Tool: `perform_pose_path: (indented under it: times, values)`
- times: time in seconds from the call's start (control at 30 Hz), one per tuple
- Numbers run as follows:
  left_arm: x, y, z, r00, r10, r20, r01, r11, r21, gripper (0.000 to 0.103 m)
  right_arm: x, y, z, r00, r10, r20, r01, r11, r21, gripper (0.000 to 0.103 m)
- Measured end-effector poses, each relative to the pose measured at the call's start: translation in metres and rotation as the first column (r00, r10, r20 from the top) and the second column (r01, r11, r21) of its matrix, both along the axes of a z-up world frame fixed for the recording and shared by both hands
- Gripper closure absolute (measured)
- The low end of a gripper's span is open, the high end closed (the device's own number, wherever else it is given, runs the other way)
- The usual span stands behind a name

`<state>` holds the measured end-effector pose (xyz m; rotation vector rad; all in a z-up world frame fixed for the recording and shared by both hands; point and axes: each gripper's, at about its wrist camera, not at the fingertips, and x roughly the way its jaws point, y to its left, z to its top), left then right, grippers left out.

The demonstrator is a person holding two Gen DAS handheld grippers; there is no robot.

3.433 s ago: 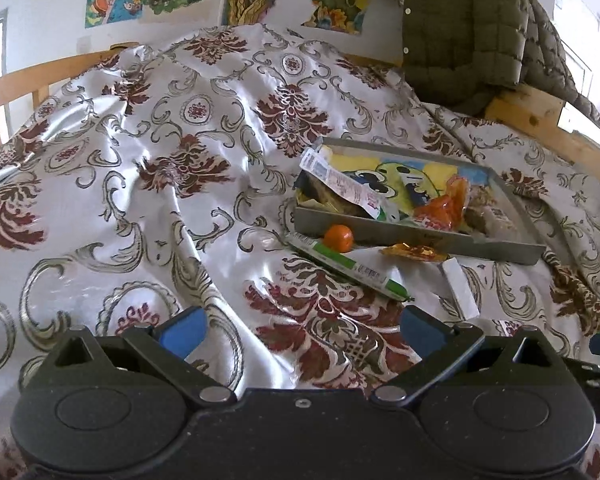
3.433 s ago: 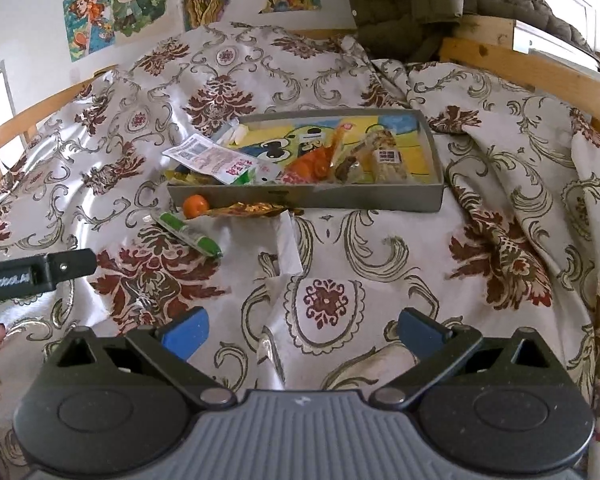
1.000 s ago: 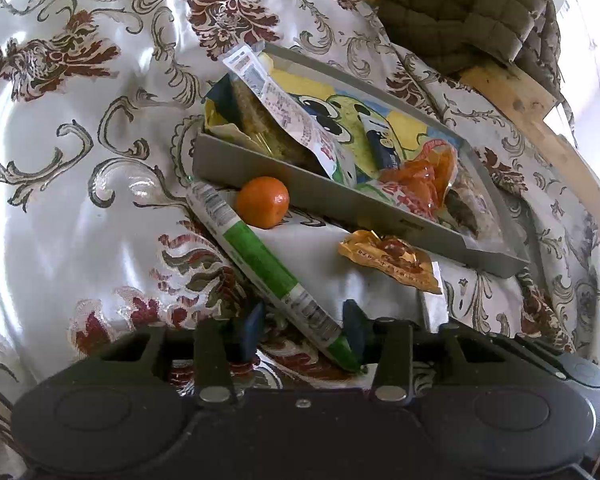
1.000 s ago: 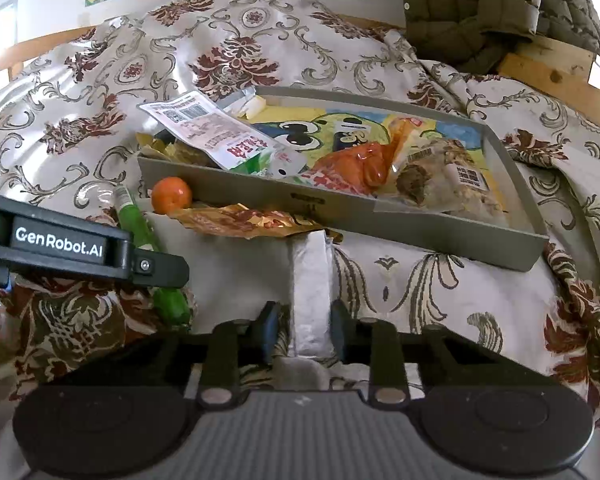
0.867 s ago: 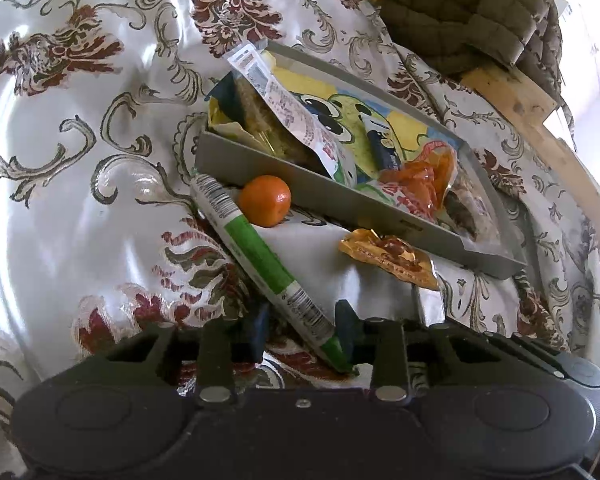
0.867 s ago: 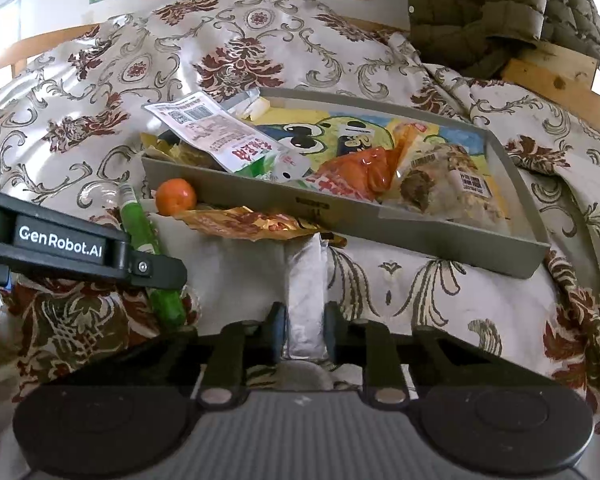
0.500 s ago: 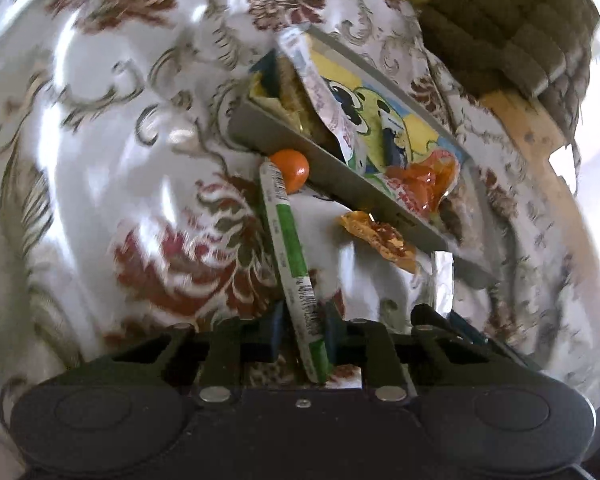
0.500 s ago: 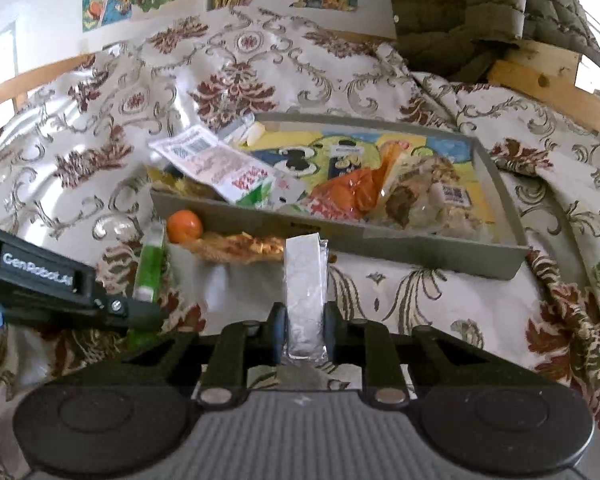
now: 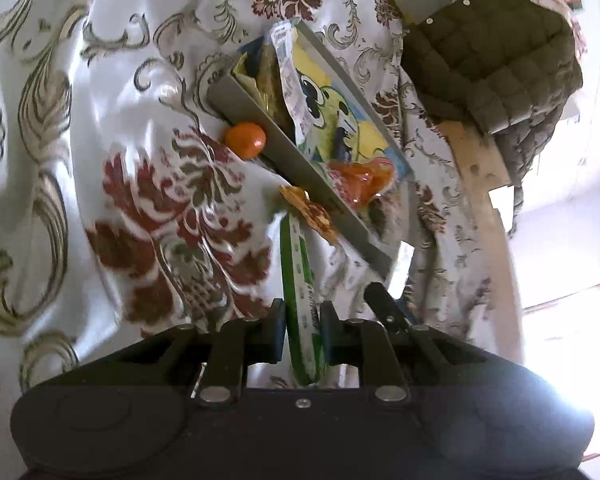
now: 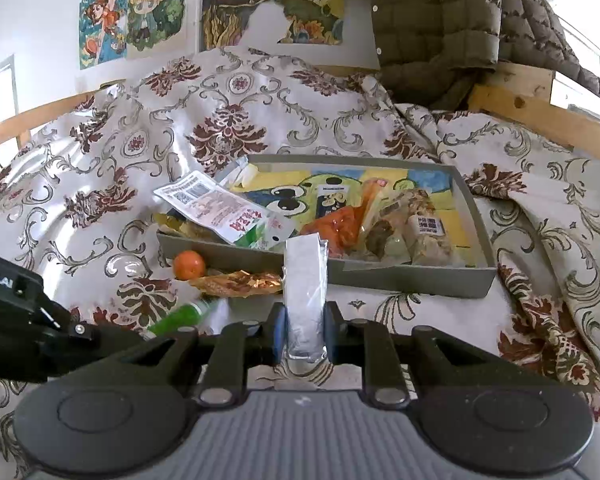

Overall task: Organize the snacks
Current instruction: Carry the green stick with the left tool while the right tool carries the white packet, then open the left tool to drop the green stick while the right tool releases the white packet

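Note:
My left gripper [image 9: 302,330] is shut on a long green-and-white snack stick [image 9: 298,280], lifted off the bedspread and tilted toward the grey tray [image 9: 300,160]. My right gripper [image 10: 305,334] is shut on a silvery-white packet [image 10: 305,280], held just in front of the tray's [image 10: 380,276] near wall. The tray holds several snack packs over a cartoon picture. A small orange fruit [image 10: 189,265] and a crinkled orange-gold wrapper [image 10: 240,282] lie on the bedspread against the tray's near wall. The left gripper with the green stick [image 10: 180,316] shows at the lower left of the right wrist view.
The patterned satin bedspread [image 10: 240,128] covers the bed. A wooden bed rail [image 10: 540,116] runs along the right, with an olive quilted jacket [image 10: 440,28] draped over it. Posters [image 10: 140,12] hang on the wall behind.
Both grippers closed on their items and lifted them. The left gripper has rolled and raised the green stick off the bedspread; the right has raised the white packet nearer the tray.

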<state>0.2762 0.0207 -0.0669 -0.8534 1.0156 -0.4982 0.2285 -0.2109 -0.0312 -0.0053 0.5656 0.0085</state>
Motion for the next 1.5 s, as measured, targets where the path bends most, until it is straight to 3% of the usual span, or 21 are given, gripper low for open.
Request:
perform_pose_path:
  times: [0.17,0.43,0.57,0.73,0.83,0.93,1.07,1.17,1.37,1.5]
  values:
    - [-0.006,-0.001,0.010,0.999,-0.019,0.036,0.020,0.999,-0.038,0.085,-0.005,-0.001,0.005,0.999,-0.003,0.035,0.003,1.000,0.002,0.081]
    - [-0.010,-0.002,0.014,0.999,-0.045,0.028,0.048,0.990,-0.132,0.085,-0.007,-0.011,0.017,0.996,-0.042,0.078,0.043,0.999,-0.003,0.081]
    - [-0.004,-0.008,0.028,0.990,-0.035,0.134,0.052,0.992,-0.119,0.085,-0.009,-0.025,0.027,0.989,-0.085,0.119,0.084,0.996,0.012,0.081]
    - [0.024,-0.021,0.043,0.960,0.020,0.280,0.020,0.990,-0.138,0.085,0.003,-0.038,0.027,0.984,-0.131,0.124,0.127,0.991,0.037,0.080]
    - [0.044,-0.025,0.044,0.934,0.044,0.354,-0.003,0.993,-0.117,0.085,0.019,-0.040,0.024,0.985,-0.124,0.118,0.118,0.991,0.057,0.080]
    - [0.067,-0.027,0.035,0.931,0.072,0.359,-0.038,0.994,-0.101,0.085,0.038,-0.034,0.017,0.987,-0.106,0.117,0.102,0.994,0.040,0.080]
    - [0.096,-0.034,0.029,0.901,0.079,0.427,-0.079,0.997,-0.018,0.085,0.071,-0.029,0.010,0.988,-0.103,0.116,0.095,0.993,0.074,0.081]
    - [0.112,-0.037,0.025,0.879,0.080,0.470,-0.107,0.994,0.030,0.085,0.091,-0.019,0.004,0.988,-0.080,0.132,0.076,0.997,0.034,0.081]
    - [0.134,-0.038,0.013,0.869,0.081,0.488,-0.132,0.989,0.071,0.085,0.115,-0.010,-0.012,0.993,-0.066,0.097,0.065,0.998,0.017,0.080]
    - [0.138,-0.044,0.009,0.865,0.044,0.500,-0.132,0.981,0.141,0.086,0.124,-0.005,-0.020,0.993,-0.065,0.094,0.067,0.998,-0.021,0.080]
